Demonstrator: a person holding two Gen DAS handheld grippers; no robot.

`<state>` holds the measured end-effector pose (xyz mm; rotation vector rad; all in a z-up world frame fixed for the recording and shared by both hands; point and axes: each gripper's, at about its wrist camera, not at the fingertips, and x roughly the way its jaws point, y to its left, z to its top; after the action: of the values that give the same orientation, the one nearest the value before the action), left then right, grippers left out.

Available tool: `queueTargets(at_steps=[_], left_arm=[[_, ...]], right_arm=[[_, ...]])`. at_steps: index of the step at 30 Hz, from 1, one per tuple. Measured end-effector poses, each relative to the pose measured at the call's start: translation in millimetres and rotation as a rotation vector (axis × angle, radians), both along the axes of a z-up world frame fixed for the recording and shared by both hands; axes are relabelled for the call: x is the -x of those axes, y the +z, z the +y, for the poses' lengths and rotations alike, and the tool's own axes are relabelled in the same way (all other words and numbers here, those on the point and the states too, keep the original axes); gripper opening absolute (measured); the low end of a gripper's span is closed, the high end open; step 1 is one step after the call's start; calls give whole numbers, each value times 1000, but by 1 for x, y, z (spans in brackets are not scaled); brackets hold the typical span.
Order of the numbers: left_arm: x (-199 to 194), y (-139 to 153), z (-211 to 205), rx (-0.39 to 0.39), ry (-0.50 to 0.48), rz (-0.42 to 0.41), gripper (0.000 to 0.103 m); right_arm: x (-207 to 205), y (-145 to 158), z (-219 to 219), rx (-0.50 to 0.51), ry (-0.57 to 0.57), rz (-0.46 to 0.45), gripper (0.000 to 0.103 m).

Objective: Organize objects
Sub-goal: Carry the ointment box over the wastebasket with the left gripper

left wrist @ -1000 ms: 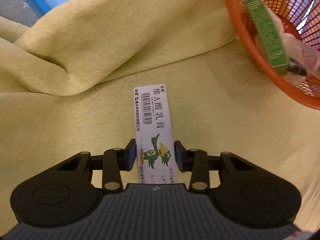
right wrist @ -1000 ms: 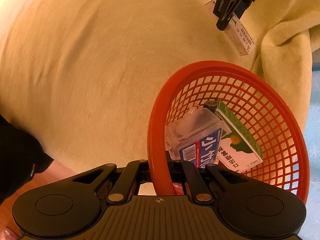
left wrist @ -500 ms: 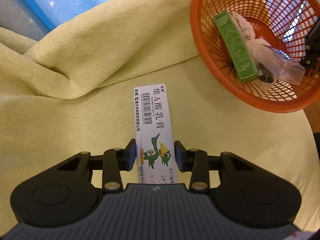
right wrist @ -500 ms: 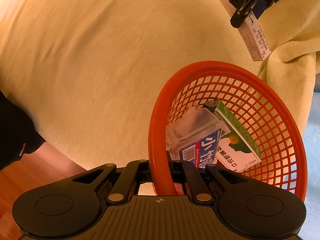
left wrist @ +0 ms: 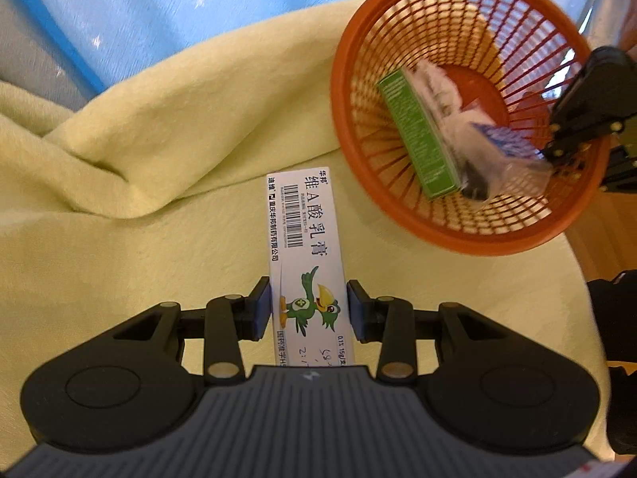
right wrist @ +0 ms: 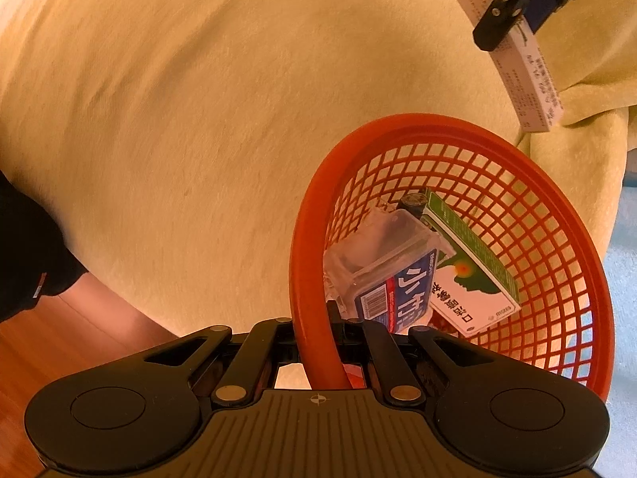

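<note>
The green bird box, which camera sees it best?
The left wrist view: the white box faces the camera, bird and barcode clear, held in the left gripper. The right wrist view shows only its plain side, far off.

Left gripper (left wrist: 310, 306) is level, fingers (left wrist: 260, 310) clamped on the box (left wrist: 304, 239). Right gripper (right wrist: 316, 342) pinches the basket (right wrist: 306, 263) rim.

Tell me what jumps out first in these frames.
The white ointment box with a cartoon bird, clamped in the left gripper above the yellow-green blanket. Next, the orange mesh basket, its rim pinched by the right gripper, holding a green box and a clear blue-labelled pack.
</note>
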<state>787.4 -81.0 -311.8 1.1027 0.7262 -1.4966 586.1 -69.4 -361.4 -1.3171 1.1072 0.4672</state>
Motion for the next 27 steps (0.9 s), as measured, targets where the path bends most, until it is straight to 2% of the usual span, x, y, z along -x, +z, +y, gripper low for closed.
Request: queueTargets(at_steps=[18, 27], left_arm=[[34, 38, 3, 21, -99, 36, 34], [51, 53, -23, 32, -127, 112, 34]], right_arm=[[3, 3, -1, 3, -10, -6, 1], [4, 4, -1, -9, -14, -8, 1]])
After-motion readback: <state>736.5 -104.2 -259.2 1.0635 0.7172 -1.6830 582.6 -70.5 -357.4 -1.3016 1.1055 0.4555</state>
